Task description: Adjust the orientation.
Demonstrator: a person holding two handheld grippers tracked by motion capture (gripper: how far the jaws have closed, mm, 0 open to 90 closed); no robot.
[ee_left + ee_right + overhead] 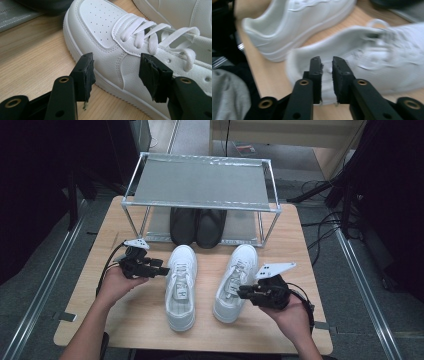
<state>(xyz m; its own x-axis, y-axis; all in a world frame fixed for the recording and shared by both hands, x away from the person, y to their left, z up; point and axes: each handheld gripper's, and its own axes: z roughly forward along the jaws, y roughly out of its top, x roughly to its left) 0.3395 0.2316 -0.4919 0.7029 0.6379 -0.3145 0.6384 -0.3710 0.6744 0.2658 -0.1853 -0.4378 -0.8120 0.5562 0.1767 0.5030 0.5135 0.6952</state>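
Two white lace-up leather sneakers lie side by side mid-bench: the left sneaker (181, 287) and the right sneaker (235, 282). At 9 o'clock, the left hand-held gripper (165, 270) gapes wide beside the left sneaker's side. At 3 o'clock, the right hand-held gripper (242, 293) is nearly closed against the right sneaker's side; whether it pinches the edge is unclear. At 12 o'clock, black shoes (196, 226) sit under a metal-framed grey shoe rack (200, 182).

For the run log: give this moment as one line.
left gripper: open beside left white sneaker | right gripper: nearly shut at right white sneaker collar | black shoes under rack

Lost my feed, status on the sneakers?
Left tongs open beside left sneaker. Right tongs nearly shut at right sneaker side. Both on table, unobstructed.
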